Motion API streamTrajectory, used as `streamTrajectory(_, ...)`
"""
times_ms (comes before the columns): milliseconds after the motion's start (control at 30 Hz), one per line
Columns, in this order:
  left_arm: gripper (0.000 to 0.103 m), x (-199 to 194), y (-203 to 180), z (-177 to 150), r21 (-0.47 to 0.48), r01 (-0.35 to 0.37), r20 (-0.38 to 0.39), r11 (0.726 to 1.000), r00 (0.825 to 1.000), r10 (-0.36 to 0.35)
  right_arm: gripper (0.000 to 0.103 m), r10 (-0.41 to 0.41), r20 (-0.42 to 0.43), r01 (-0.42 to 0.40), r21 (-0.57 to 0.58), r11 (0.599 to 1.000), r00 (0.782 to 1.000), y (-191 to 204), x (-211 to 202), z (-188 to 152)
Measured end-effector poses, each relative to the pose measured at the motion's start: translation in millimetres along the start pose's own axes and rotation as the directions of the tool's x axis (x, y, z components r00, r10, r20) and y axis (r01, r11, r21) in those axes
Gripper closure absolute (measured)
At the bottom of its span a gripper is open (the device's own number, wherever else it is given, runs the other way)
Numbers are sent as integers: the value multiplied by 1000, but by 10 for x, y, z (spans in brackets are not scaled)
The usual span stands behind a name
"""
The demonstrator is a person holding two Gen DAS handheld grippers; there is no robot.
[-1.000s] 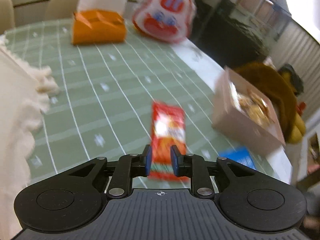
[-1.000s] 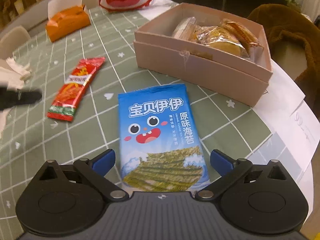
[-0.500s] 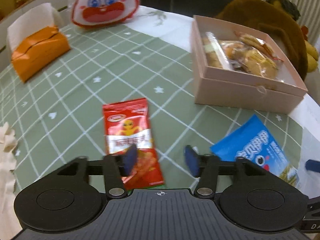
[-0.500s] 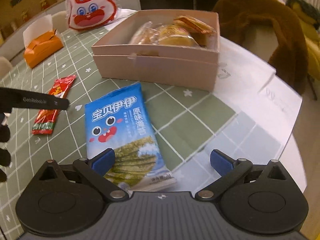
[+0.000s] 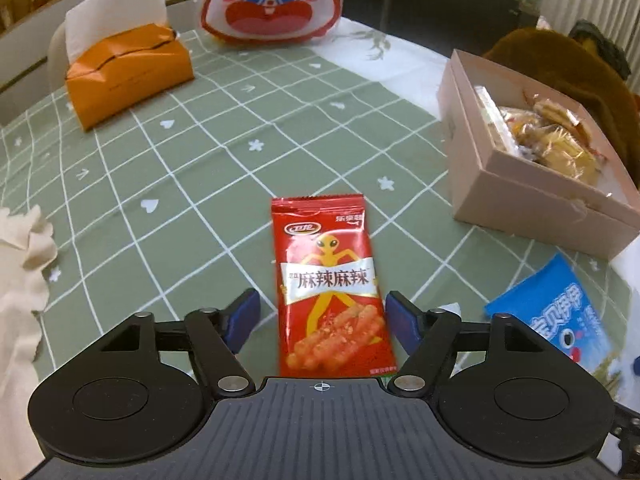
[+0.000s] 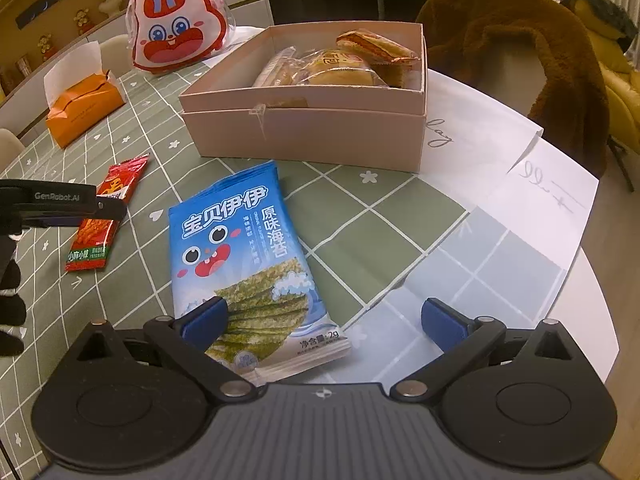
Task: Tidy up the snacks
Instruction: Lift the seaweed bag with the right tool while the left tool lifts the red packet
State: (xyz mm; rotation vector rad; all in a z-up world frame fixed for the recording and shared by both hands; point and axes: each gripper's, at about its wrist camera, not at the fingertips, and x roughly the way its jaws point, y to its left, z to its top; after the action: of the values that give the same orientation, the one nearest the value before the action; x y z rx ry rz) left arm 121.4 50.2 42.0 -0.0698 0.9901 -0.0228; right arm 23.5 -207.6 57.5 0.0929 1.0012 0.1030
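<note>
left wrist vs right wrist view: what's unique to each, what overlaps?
Only the left wrist view: the cream ruffled cloth at the table's left edge, and the red snack packet's front print.

Only the right wrist view: the white papers with handwriting beyond the box, and the left gripper from the side, over the red packet.

Both: red snack packet, blue seaweed packet, pink box of wrapped pastries, orange tissue pack, rabbit bag, brown coat. Left jaws are opening, nothing gripped.
</note>
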Motion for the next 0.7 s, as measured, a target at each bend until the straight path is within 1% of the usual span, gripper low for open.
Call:
streamTrajectory(100,26,42,-10,50,-8,-3,6,1000,1000,3,0,1,10,-1,-5,1000,1000,2,-9,-28)
streamTrajectory(167,29,60,-29,75,-1,11,12,1000,1000,-11,0,2,16,-1,-5,1000,1000,4,-12,-41)
streamTrajectory(233,46,43,-56,62,24,13,14,1000,1000,-13,0,0,20,0,2,1000,1000,6,-13,-47)
streamTrajectory(333,47,-56,-102,-17,51,42,-14,998,999,-41,0,-8,27,8,2,1000,1000,20,-17,-66)
streamTrajectory(400,47,-158,-153,-137,69,61,-29,996,998,-59,0,-6,21,6,-10,1000,1000,24,-12,-54)
streamTrajectory(533,47,-431,-215,-505,79,91,-48,993,995,-88,1,42,-37,-42,-3,999,998,-21,-41,14)
streamTrajectory(567,47,-493,-223,-583,78,94,-51,993,995,-90,1,60,-36,-60,-2,998,998,-24,-71,20)
streamTrajectory(633,47,-611,-221,-734,76,91,-48,993,995,-88,1,74,-10,-74,-47,996,997,37,-153,33)
streamTrajectory(700,47,-673,-197,-821,52,92,-44,994,995,-90,1,57,17,-54,-134,989,998,169,-201,68)
